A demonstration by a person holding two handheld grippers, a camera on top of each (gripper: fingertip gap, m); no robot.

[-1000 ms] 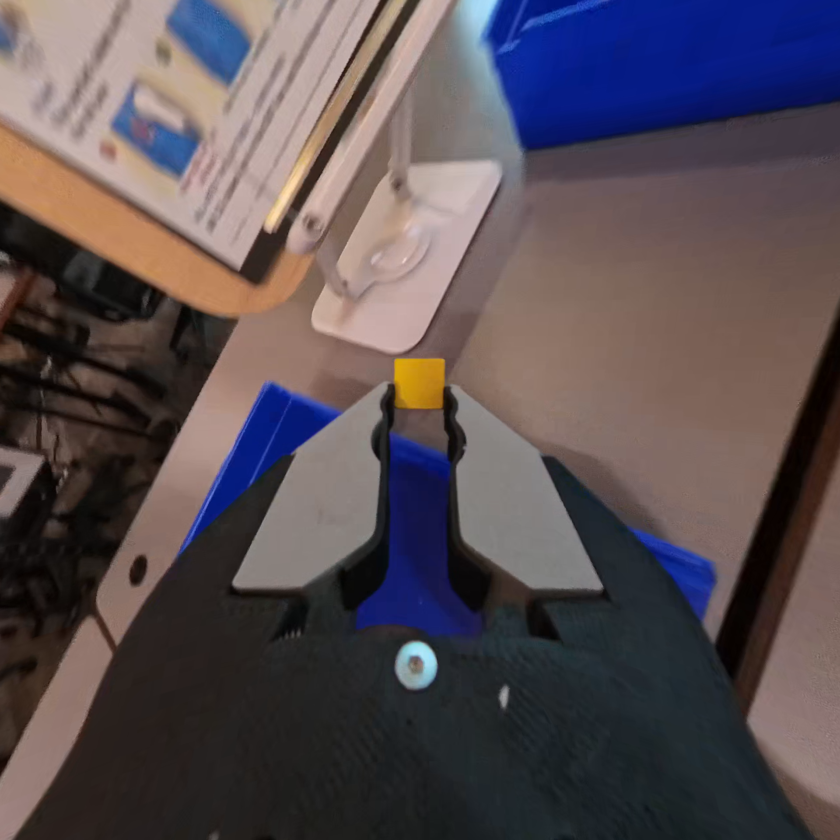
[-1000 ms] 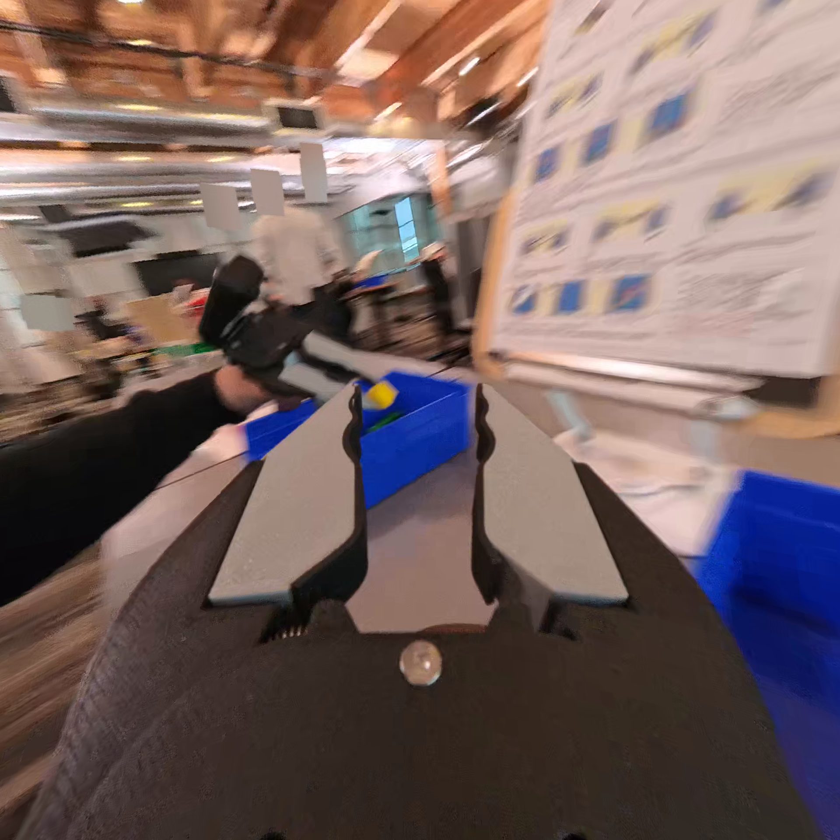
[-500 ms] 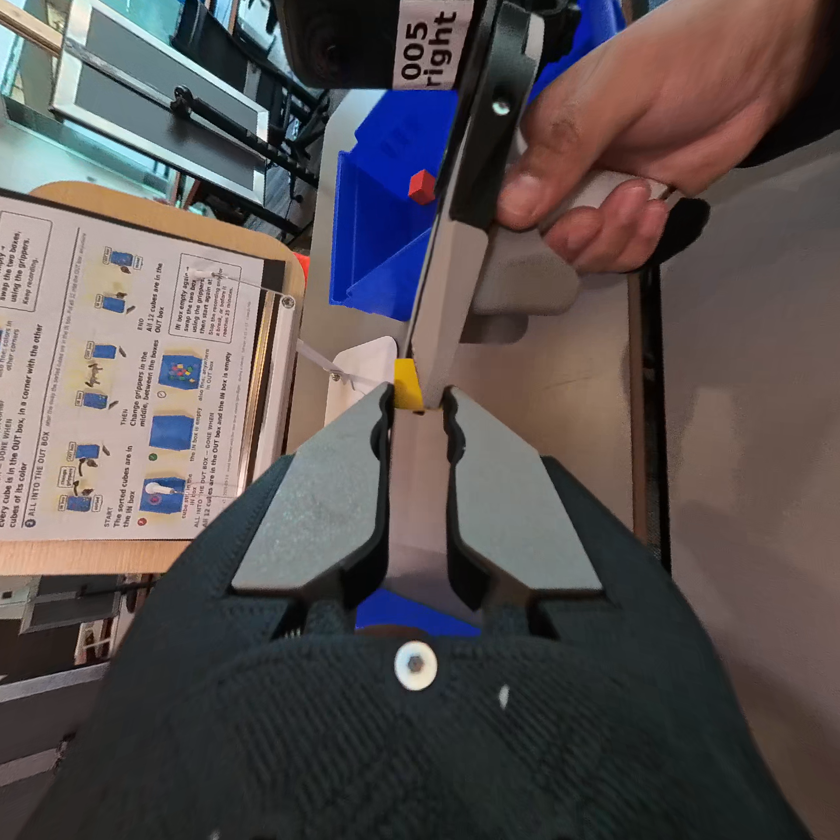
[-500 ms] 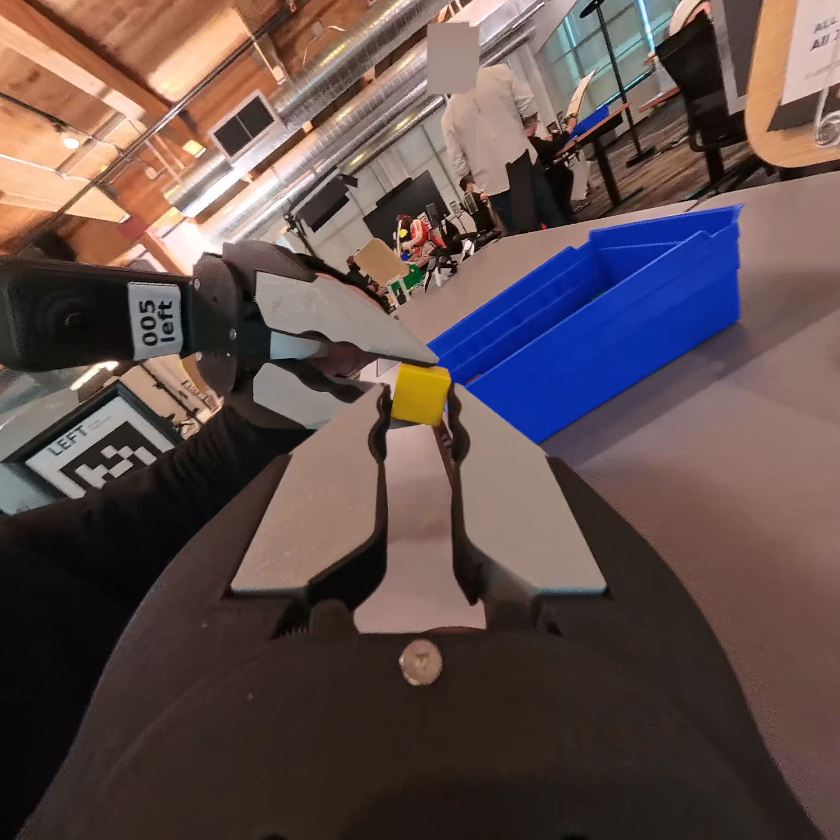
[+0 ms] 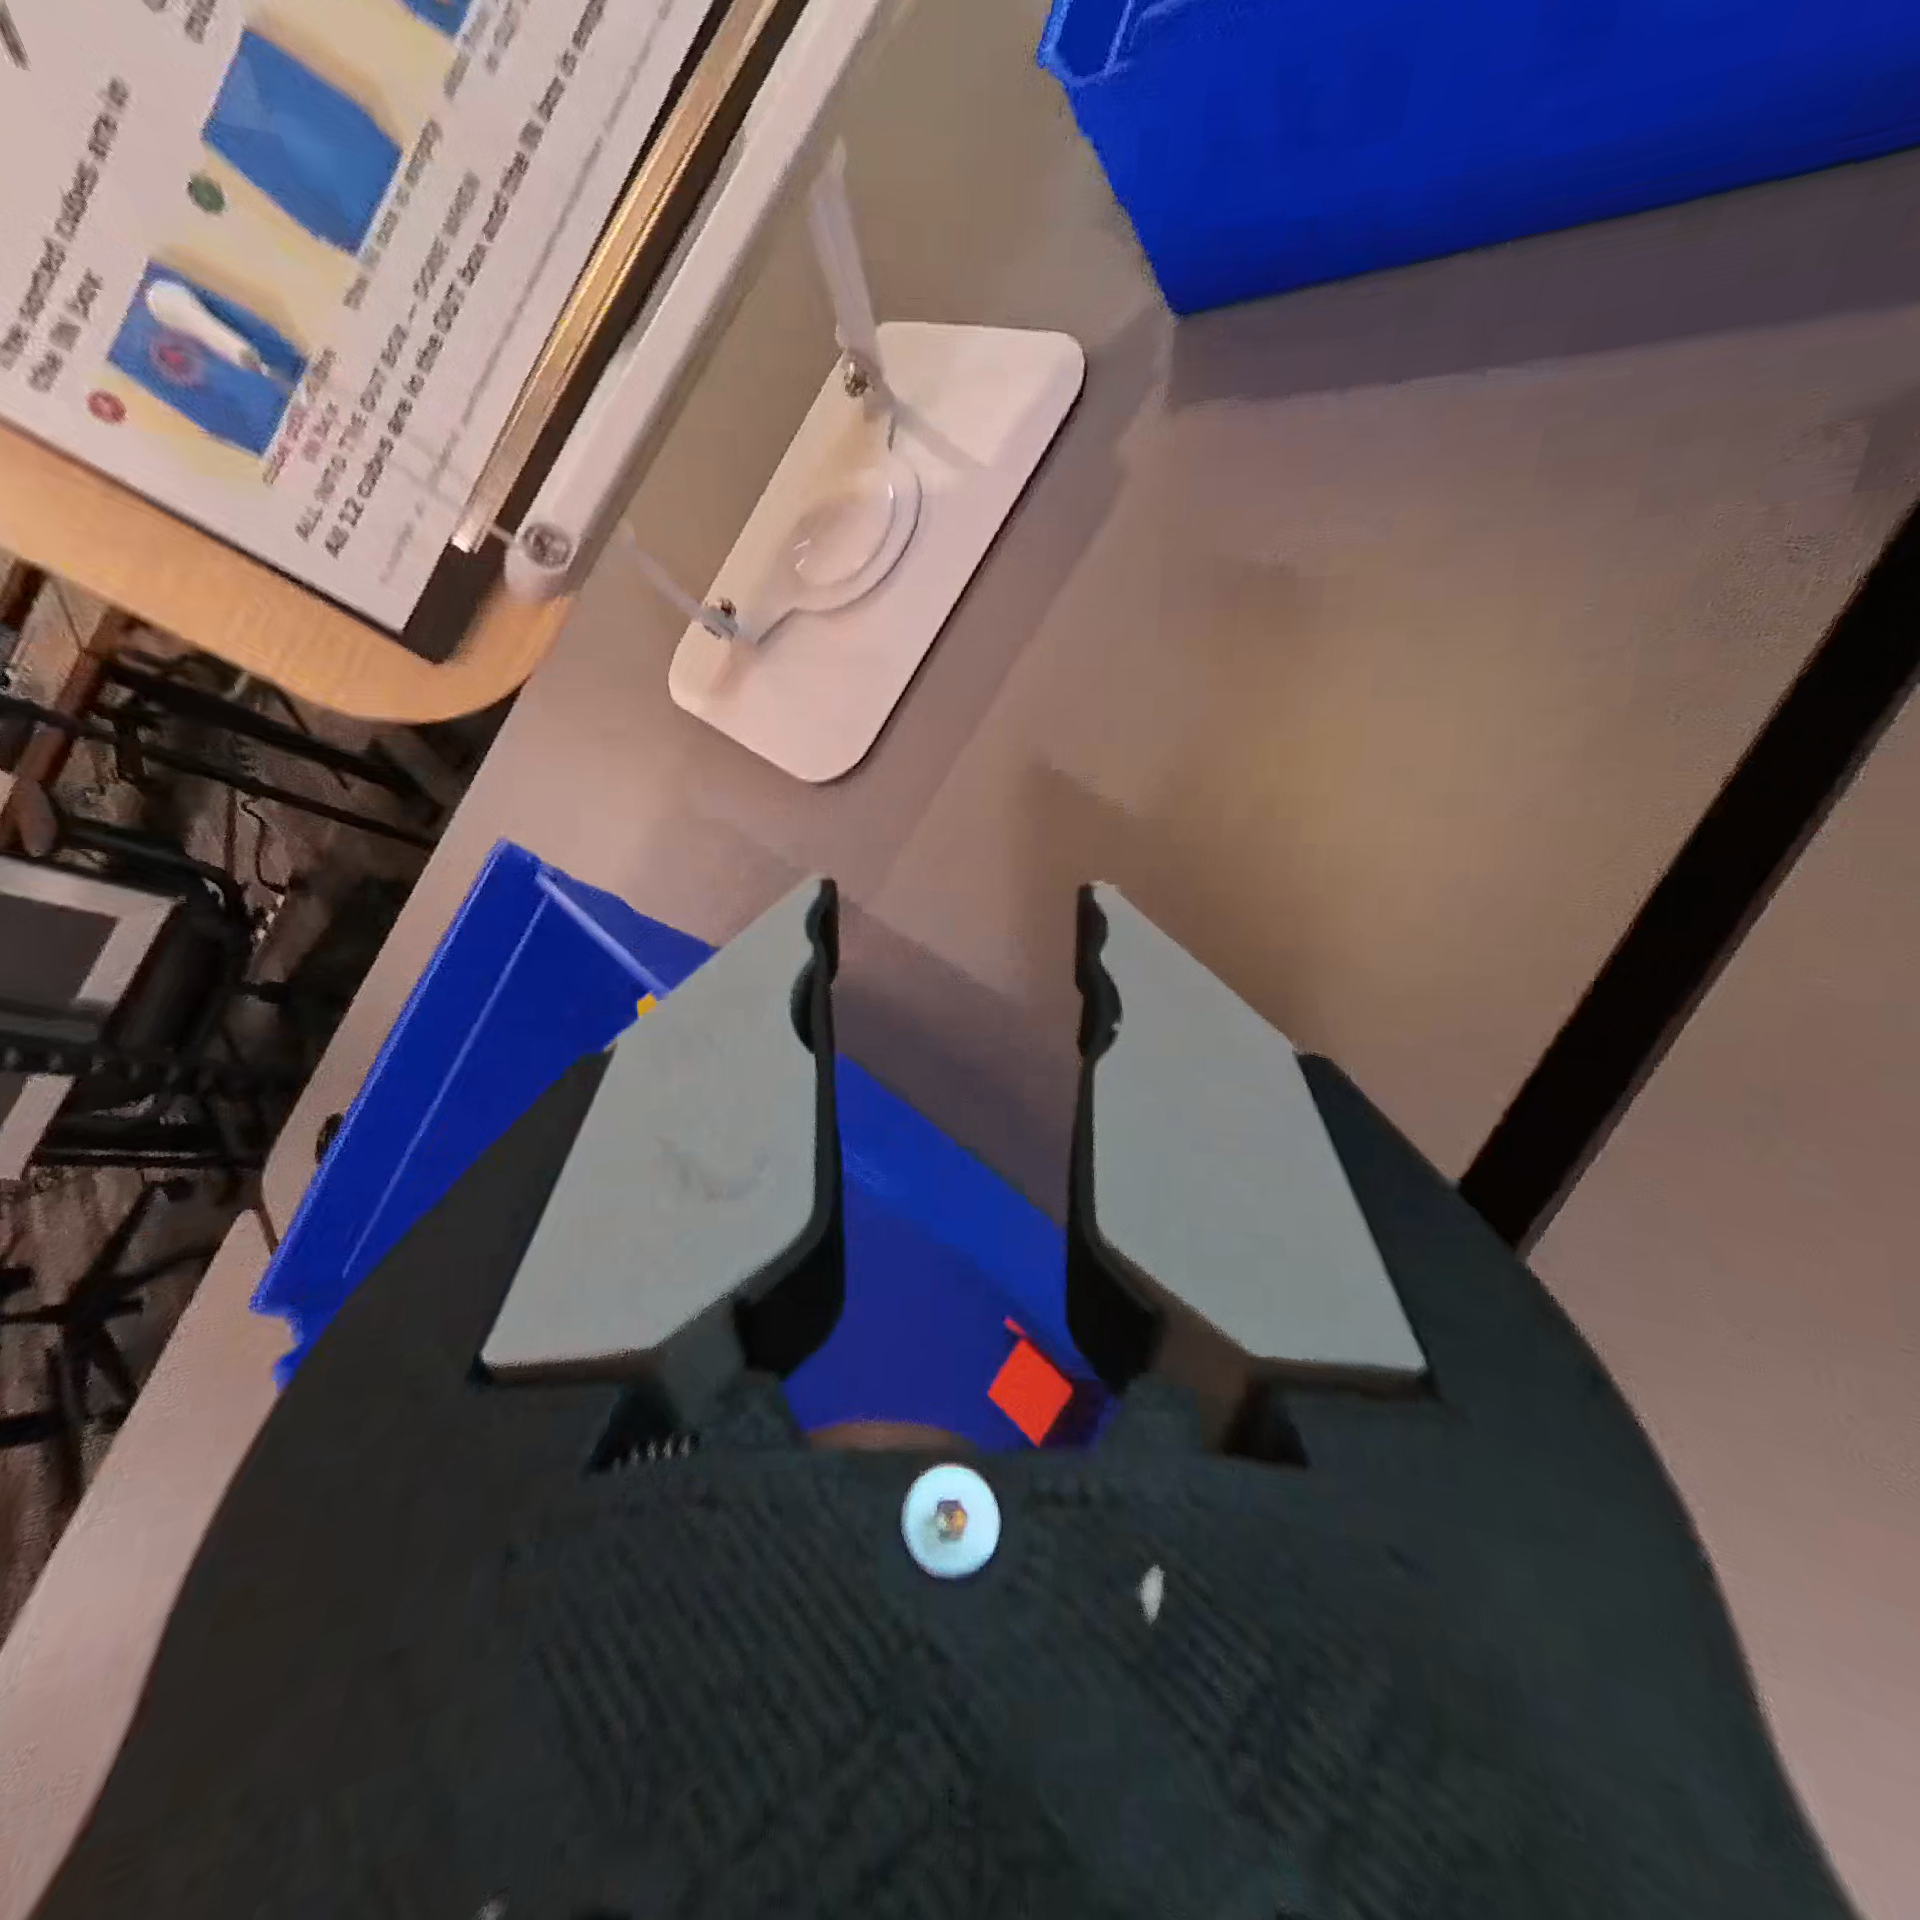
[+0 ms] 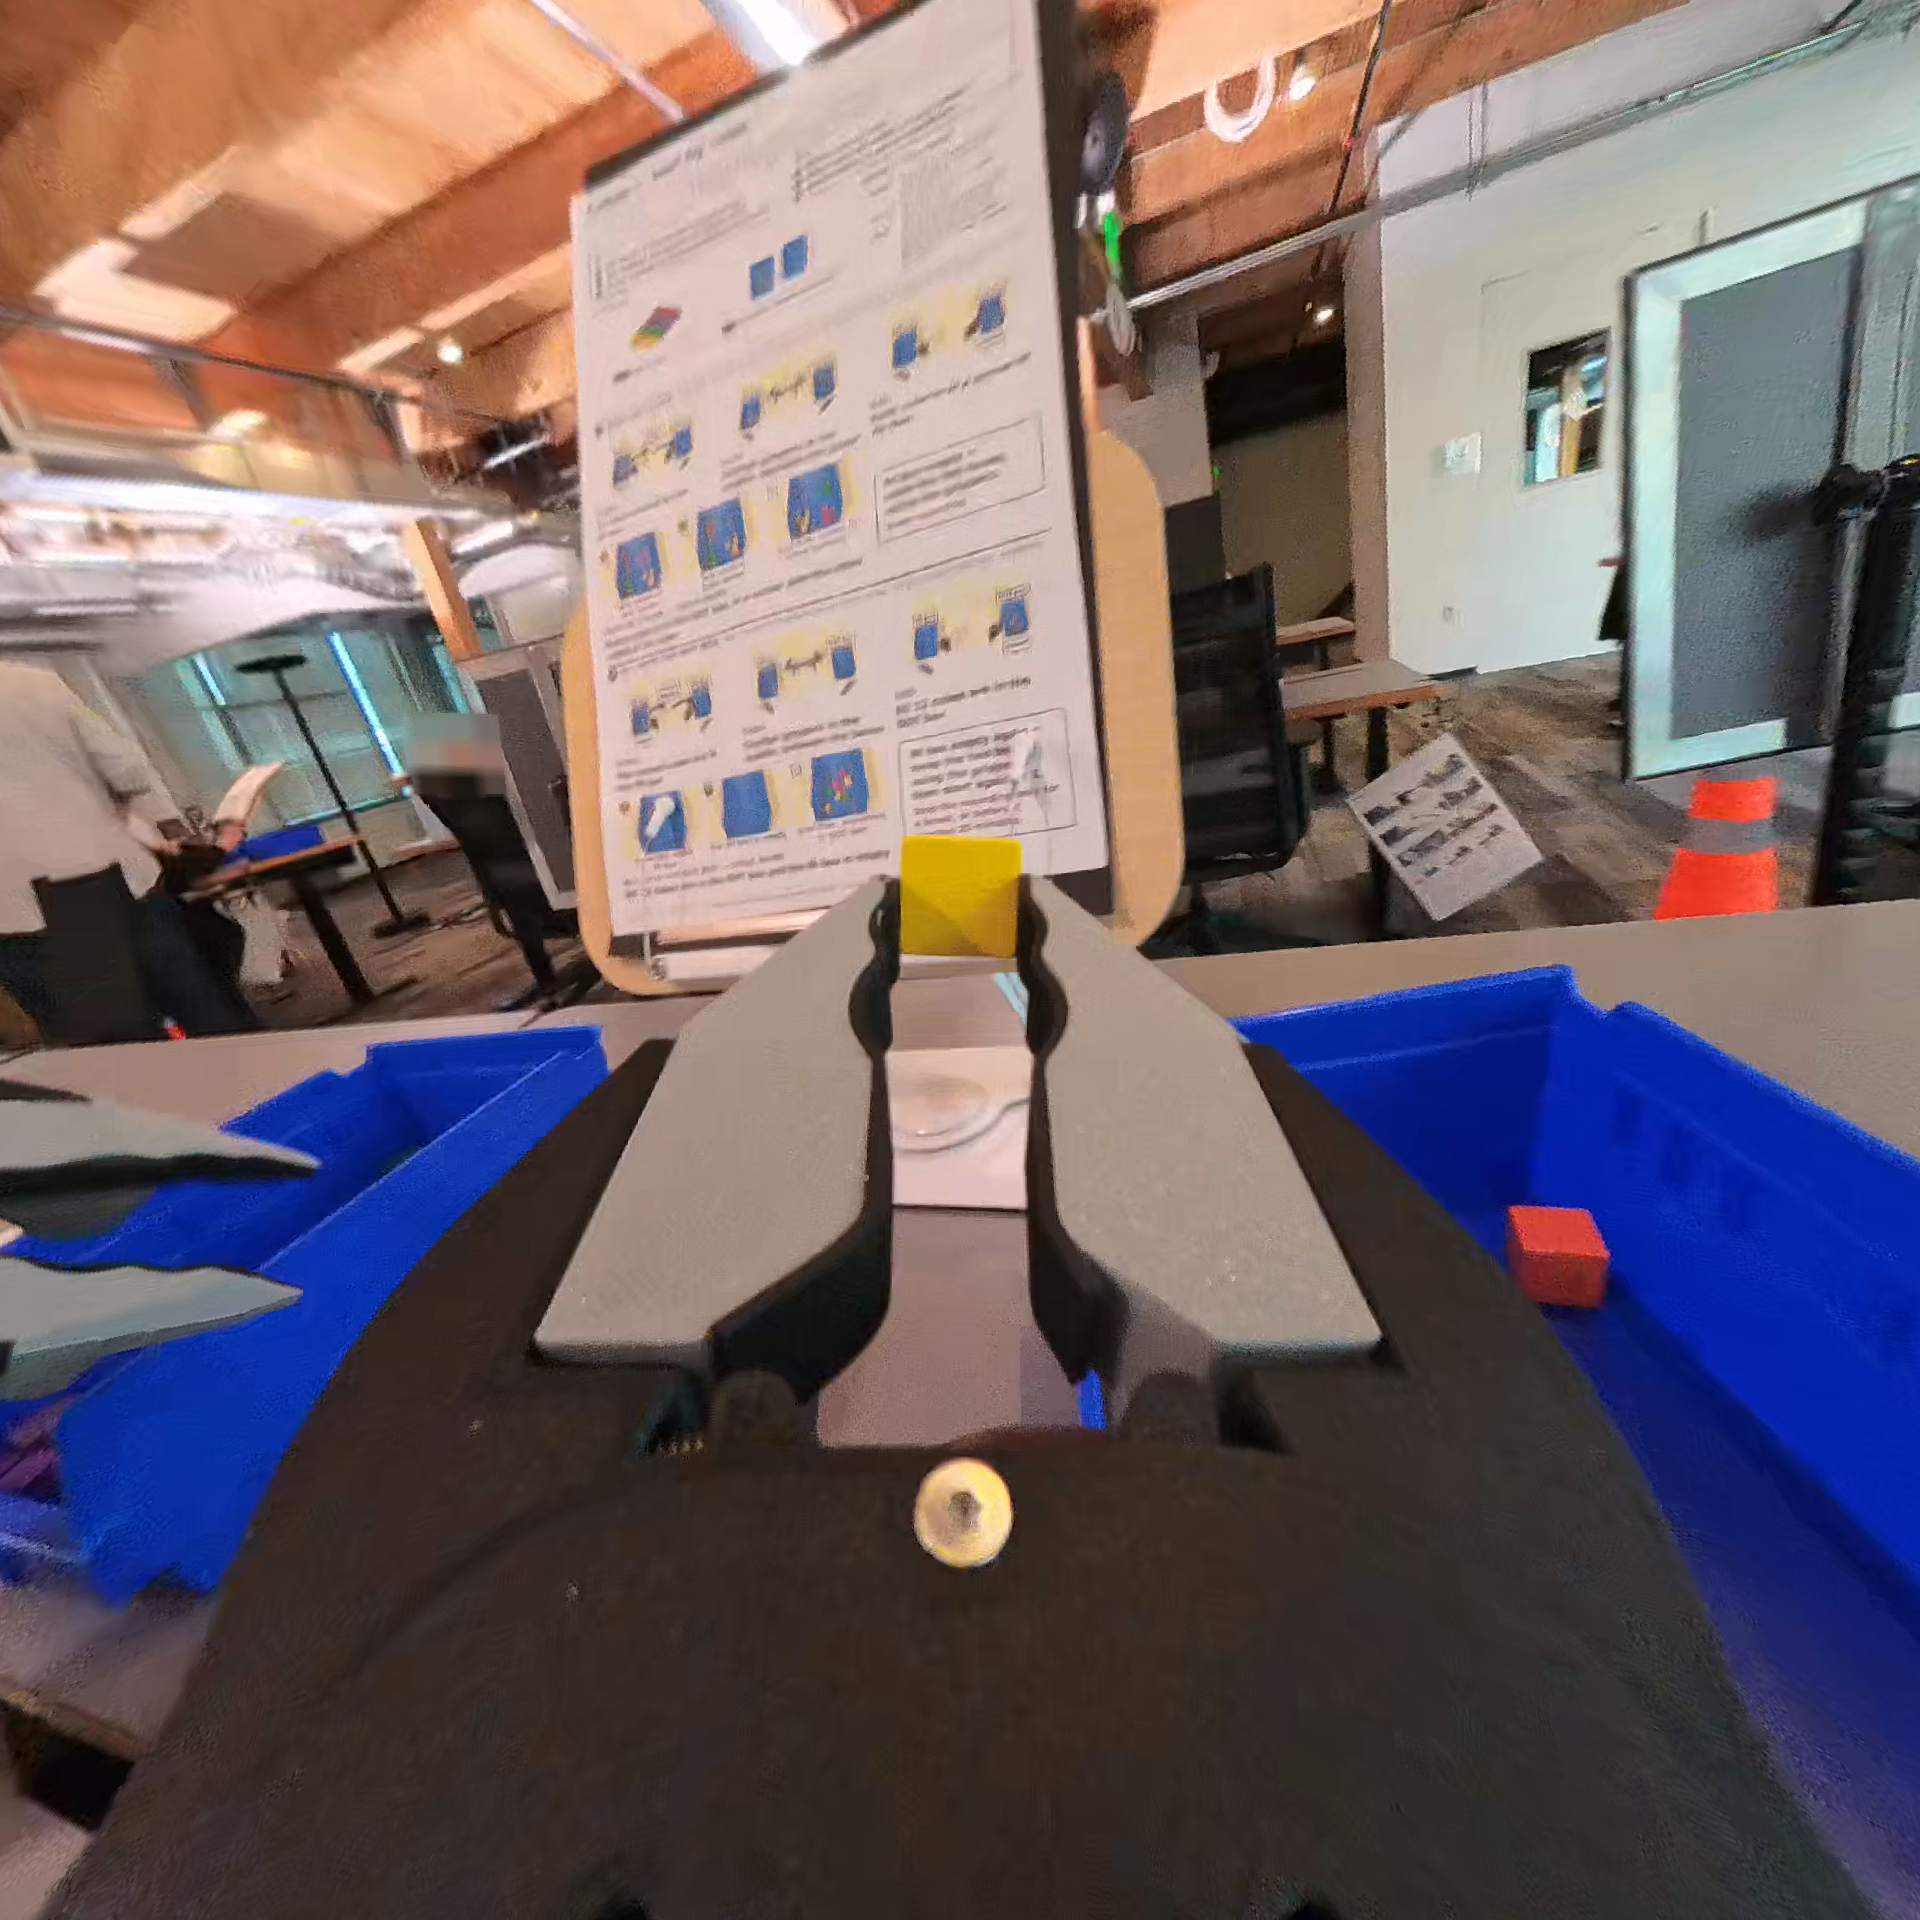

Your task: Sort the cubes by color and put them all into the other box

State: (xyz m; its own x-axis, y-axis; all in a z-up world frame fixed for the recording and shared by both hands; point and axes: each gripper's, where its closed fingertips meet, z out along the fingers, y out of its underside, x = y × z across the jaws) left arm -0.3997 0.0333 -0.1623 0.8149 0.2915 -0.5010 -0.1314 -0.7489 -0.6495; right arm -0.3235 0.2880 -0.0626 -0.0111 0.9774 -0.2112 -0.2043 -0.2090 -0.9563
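My right gripper [image 6: 958,902] is shut on a yellow cube [image 6: 958,896], held in the air between the two blue boxes. The right-hand blue box [image 6: 1714,1195] holds a red cube [image 6: 1556,1253]. My left gripper [image 5: 951,899] is open and empty above the left-hand blue box [image 5: 457,1091]; it also shows at the left edge of the right wrist view [image 6: 296,1226]. A red cube [image 5: 1029,1392] lies in that box between the left fingers, and a small orange-yellow bit [image 5: 646,1006] peeks out by the left finger. The other blue box [image 5: 1455,135] is at the top right.
An instruction board [image 6: 831,540] on a white stand base [image 5: 883,540] stands on the grey table between the boxes. A dark seam [image 5: 1714,883] runs across the table on the right. A person [image 6: 73,810], desks and an orange cone [image 6: 1720,847] are far behind.
The yellow cube has passed from my left gripper to my right one. The left gripper has opened and swung back over its box. The right gripper has turned toward the board with the cube.
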